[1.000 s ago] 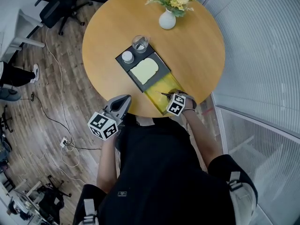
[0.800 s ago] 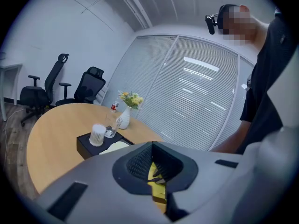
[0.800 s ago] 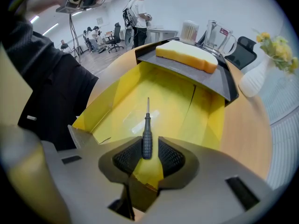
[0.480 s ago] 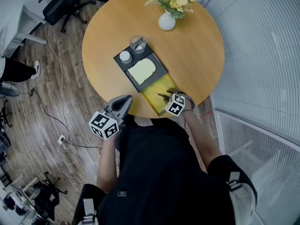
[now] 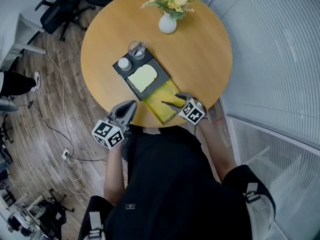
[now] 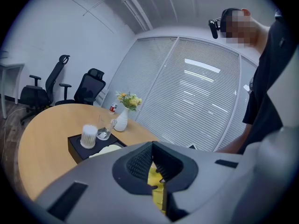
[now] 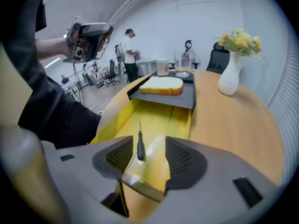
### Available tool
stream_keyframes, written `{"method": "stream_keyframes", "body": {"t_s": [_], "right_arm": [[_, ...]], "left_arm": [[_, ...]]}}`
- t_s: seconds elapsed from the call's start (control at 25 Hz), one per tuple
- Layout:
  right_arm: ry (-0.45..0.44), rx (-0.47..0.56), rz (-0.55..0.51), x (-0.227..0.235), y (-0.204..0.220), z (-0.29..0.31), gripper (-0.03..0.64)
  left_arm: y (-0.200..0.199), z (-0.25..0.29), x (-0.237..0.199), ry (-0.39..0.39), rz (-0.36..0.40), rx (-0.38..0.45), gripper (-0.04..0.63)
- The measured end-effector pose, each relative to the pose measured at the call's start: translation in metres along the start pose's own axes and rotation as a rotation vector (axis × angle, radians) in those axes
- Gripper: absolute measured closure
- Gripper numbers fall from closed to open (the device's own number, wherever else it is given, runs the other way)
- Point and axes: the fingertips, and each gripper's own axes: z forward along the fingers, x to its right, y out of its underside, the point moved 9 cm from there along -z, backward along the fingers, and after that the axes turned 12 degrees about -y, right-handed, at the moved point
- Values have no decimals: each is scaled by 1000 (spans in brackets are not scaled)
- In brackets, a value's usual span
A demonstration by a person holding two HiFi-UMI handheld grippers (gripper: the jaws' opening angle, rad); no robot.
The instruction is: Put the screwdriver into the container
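Now the screwdriver (image 7: 140, 147) is found inside the yellow container (image 7: 112, 120).

The right tool (image 7: 145, 155) has just been opened wide, and nothing is held by it. The screwdriver is seen lying between and below its jaws, on the floor of the container, and it is not touched by the pads. The container is set at the near edge of the round tabletop (image 5: 200, 59), right next to a black tray (image 5: 158, 70) with a slice of bread (image 5: 142, 77) on it. The left tool (image 5: 129, 107) is held just off the tabletop edge, with its jaws brought close together and nothing between them.
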Motion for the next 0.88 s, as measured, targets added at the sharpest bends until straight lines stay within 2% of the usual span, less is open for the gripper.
{"method": "stream_keyframes", "body": {"t_s": [0.08,0.16,0.2,0.28,0.4,0.52,0.68,0.88], "right_arm": [[-3,78,50,-1,7,-8,416],[-27,130,85,-3,13,-14,453],[-38,139,96,-4,16,-17,478],[-51,154,100,-7,20,-23,567],[-61,157,114,-9,23,-26,607],[-44,151,115,-11,23,-29,611],[-14,197,138,-15,19,-36,612],[-3,211,131,-22,17,-39,612]], "left_arm": [[-1,1,3,-2,2,5,591],[0,2,5,-2,8,3,591],[1,3,6,1,11,0,591],[2,5,9,11,21,-7,591],[3,8,11,35,31,-14,591],[2,14,13,69,48,-34,591],[-6,22,16,116,88,-46,591],[-10,28,17,136,105,-49,591]]}}
